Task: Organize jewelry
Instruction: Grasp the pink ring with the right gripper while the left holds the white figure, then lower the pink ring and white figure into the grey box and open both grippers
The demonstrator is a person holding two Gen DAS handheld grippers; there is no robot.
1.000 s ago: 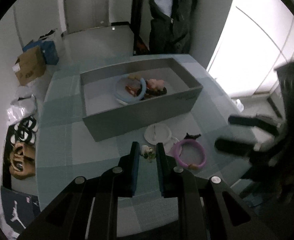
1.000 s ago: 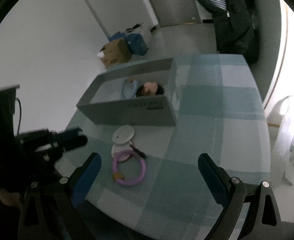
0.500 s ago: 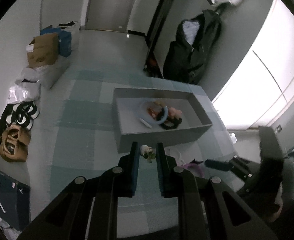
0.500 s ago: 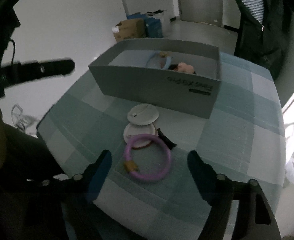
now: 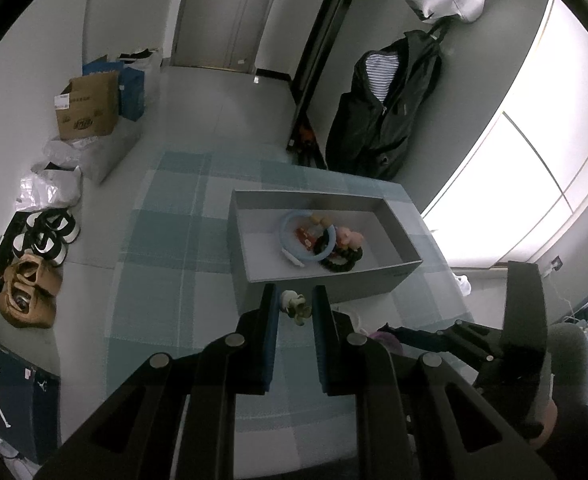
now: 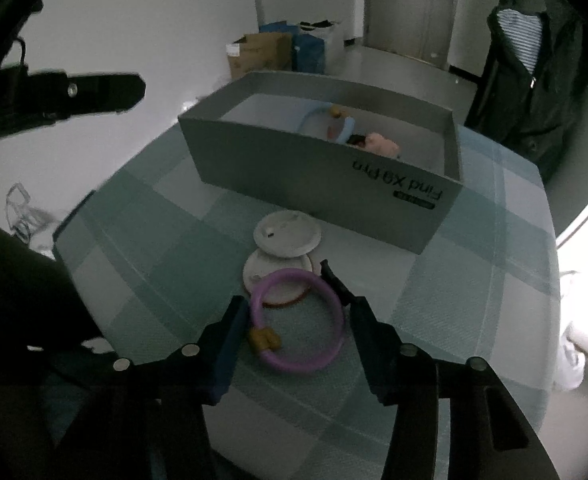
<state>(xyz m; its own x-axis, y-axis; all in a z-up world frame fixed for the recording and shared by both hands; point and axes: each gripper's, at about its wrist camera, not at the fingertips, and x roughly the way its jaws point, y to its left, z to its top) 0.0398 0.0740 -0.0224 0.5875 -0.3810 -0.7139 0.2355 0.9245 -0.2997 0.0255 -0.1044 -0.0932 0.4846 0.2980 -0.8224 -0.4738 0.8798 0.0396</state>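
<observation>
My left gripper point(image 5: 292, 300) is shut on a small pale charm point(image 5: 295, 305) and holds it high above the table, near the front wall of the grey box point(image 5: 333, 280). The box holds a blue bangle point(image 5: 294, 248), a pink piece point(image 5: 349, 237) and a dark bead bracelet point(image 5: 339, 264). My right gripper point(image 6: 299, 312) is open and low over the table, its fingers on either side of the purple bangle point(image 6: 299, 320). Two white round discs point(image 6: 288, 234) and a black clip point(image 6: 335, 280) lie just beyond it. The left gripper also shows in the right wrist view point(image 6: 74, 90).
The grey box point(image 6: 317, 168) stands on the blue checked tablecloth point(image 6: 473, 280) past the discs. Past the table there are cardboard boxes point(image 5: 88, 110), shoes point(image 5: 30, 280) and a hanging black jacket point(image 5: 385, 108). The right gripper shows at lower right in the left wrist view point(image 5: 433, 336).
My left gripper has risen with the charm and now looks down into the box. My right gripper has dropped and closed in until its fingers flank the purple bangle.
</observation>
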